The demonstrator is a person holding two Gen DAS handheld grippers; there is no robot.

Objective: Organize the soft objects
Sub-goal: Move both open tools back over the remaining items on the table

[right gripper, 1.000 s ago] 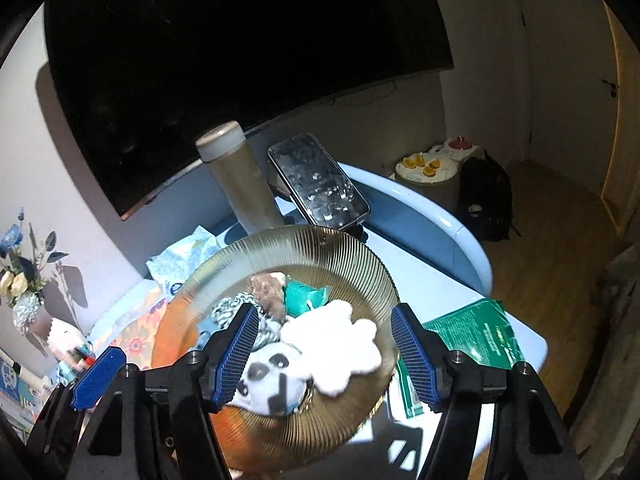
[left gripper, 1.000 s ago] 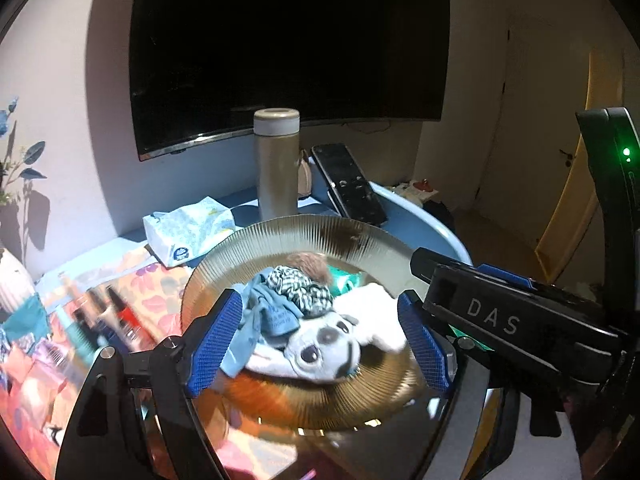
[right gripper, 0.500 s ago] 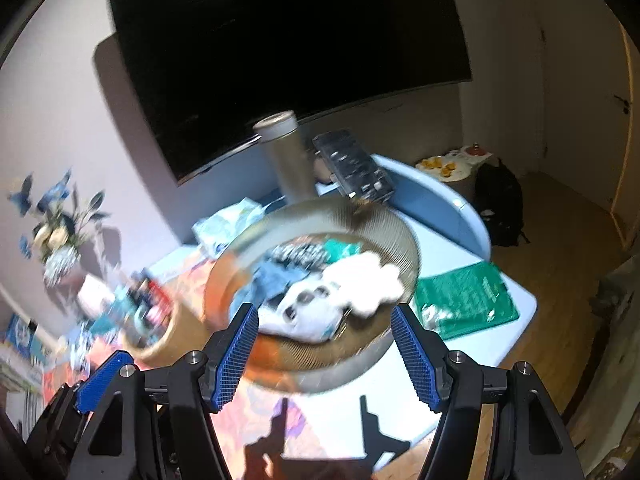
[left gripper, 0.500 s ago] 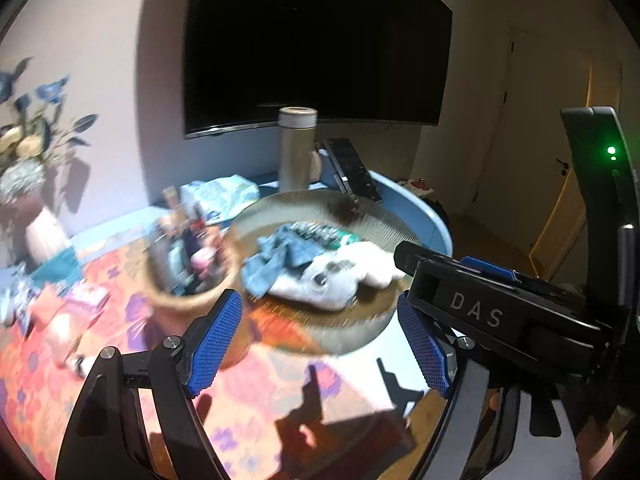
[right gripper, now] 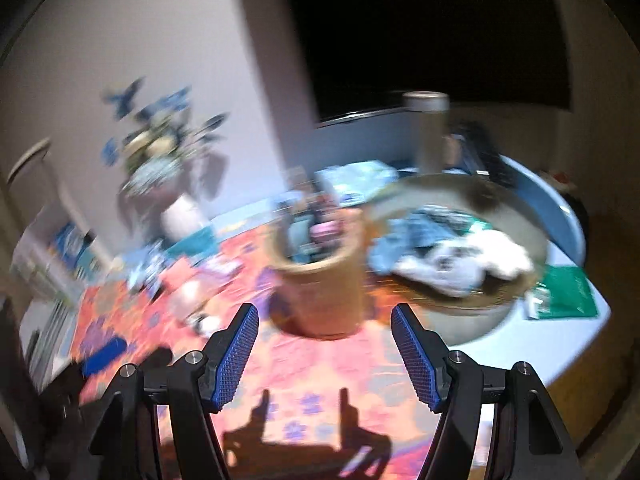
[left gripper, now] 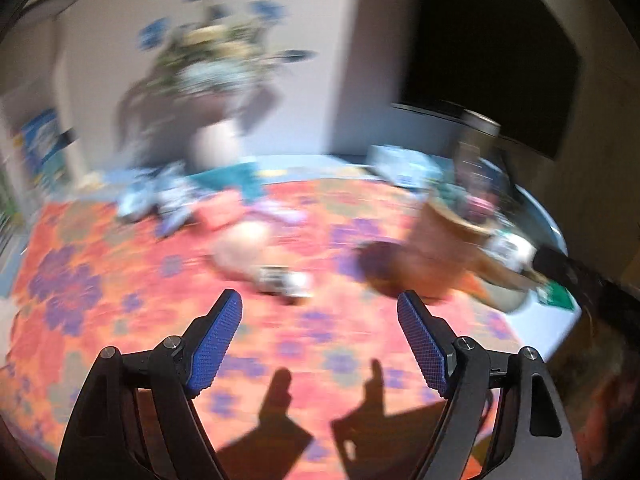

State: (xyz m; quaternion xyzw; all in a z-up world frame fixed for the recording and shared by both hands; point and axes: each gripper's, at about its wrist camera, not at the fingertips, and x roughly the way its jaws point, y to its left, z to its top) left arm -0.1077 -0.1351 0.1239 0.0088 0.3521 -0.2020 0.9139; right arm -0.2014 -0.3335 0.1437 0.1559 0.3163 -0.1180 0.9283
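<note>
A white plush toy (right gripper: 460, 264) and blue cloth (right gripper: 404, 236) fill a ribbed round tray (right gripper: 452, 304). Left gripper (left gripper: 320, 340) and right gripper (right gripper: 324, 354) are spread, empty, above the floral counter (right gripper: 320, 380).

Right gripper (right gripper: 324, 320) gapes empty (blurred) before wicker basket (right gripper: 320, 296).

The counter (right gripper: 576, 340) carries a floral orange cloth (right gripper: 304, 396) beneath both tools. Ahead of the right tool (right gripper: 325, 354) stands a tan cup (right gripper: 320, 296); to its right sits a ribbed bowl (right gripper: 472, 312), then a green packet (right gripper: 568, 294). Further back stand a tall flask (right gripper: 426, 132) and a blurred flower vase (right gripper: 182, 216).
</note>
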